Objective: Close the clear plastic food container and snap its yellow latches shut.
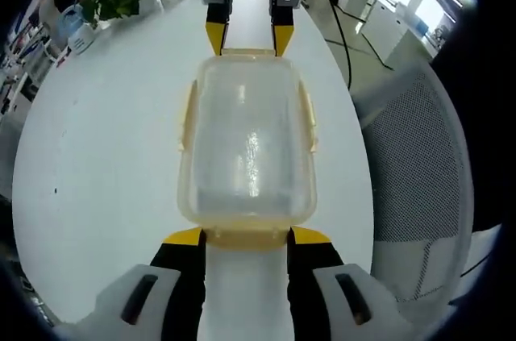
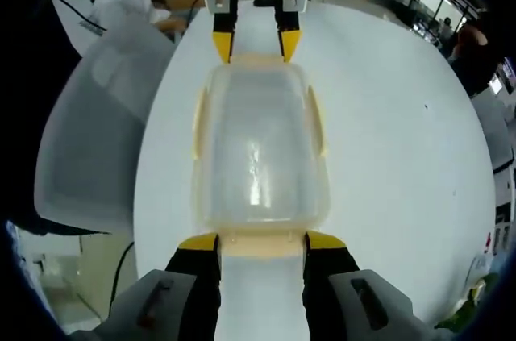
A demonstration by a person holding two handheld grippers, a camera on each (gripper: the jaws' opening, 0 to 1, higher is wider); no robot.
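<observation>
Flanking unlabelled clear container (image 1: pixel 246 147), both grippers

The box (image 1: pixel 246 147) sits on the table (image 1: pixel 105 180) between the two grippers, left gripper (image 1: pixel 246 238) near, right gripper (image 1: pixel 247 41) far.

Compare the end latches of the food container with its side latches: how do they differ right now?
Each end latch sits between the open jaws of a gripper, left gripper and right gripper; the side latches have no gripper at them. End latches run along the container short edges, side latches along the long ones. All are pale yellow.
</observation>
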